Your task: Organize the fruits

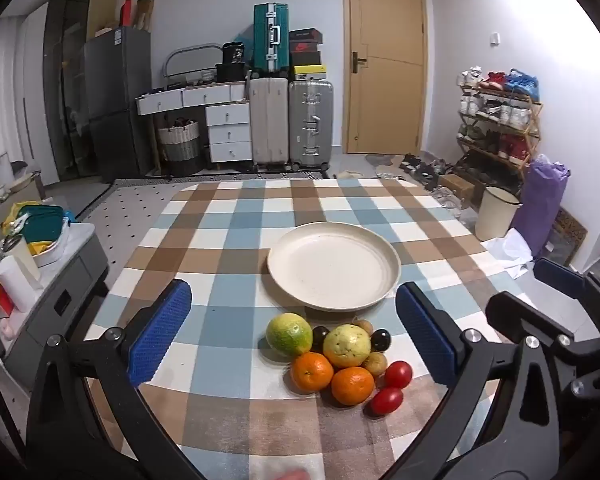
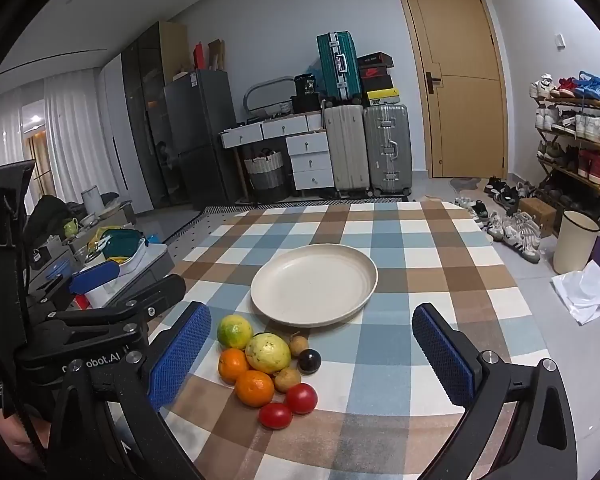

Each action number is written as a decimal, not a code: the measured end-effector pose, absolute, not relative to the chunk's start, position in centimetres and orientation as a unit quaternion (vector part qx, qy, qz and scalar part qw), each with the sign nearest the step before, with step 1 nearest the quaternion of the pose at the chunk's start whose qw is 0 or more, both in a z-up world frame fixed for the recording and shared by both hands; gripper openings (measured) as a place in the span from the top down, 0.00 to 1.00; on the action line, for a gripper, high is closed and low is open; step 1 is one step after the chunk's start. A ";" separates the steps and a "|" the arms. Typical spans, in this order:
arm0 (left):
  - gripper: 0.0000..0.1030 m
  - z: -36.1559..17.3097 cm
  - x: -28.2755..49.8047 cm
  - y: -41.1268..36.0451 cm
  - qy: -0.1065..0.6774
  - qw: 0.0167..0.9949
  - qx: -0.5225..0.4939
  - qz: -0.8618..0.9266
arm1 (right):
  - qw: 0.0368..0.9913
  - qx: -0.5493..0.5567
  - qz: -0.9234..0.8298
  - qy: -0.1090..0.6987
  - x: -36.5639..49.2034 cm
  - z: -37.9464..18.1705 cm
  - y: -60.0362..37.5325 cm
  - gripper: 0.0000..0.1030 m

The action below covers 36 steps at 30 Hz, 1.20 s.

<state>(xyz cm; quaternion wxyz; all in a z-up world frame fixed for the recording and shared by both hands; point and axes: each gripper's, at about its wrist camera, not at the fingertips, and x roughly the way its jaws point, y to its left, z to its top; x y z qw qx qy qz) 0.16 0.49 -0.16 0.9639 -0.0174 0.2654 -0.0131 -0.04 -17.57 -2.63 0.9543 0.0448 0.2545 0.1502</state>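
Leftmost, left gripper [image 1: 292, 332], blue pads spread wide with nothing between them, hanging above the checked tablecloth [image 1: 228, 248] on the near side of the fruit. Next, tight cluster of fruit just in front of the plate [image 1: 334, 266], apart from either gripper: green-yellow citrus [image 1: 289, 333] at the left end, touching a dark plum [image 1: 320, 336] behind it; yellow guava [image 1: 347, 345] in the middle; two oranges [image 1: 312, 372] side by side in front of the guava; a second dark plum [image 1: 380, 340] and small brown longans [image 1: 375, 363] to the right of the guava; two red tomatoes [image 1: 398, 374] at the right, near end, touching each other. Beyond the cluster, cream plate, round, bare inside, near the table's middle. Rightmost, right gripper [image 2: 312, 354], jaws likewise wide apart and holding nothing, poised over the cloth with most of the fruit left of its centre line and its left pad [image 2: 179, 356] just beside the nearer orange. Past the table, suitcases [image 1: 291, 120], white drawers, a wooden door [image 1: 384, 60] and a shoe rack [image 1: 496, 120] along the far wall.
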 end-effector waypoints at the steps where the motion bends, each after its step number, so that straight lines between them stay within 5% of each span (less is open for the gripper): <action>1: 0.01 -0.2 0.3 0.7 0.267 0.963 -0.024 -0.013 | 0.954 0.044 0.150 0.256 0.0 -2.6 -17.6 0.00; 36: 0.01 -0.1 -0.5 0.3 0.249 0.969 -0.007 -0.005 | 0.953 0.059 0.152 0.255 -0.2 -2.6 -17.9 0.00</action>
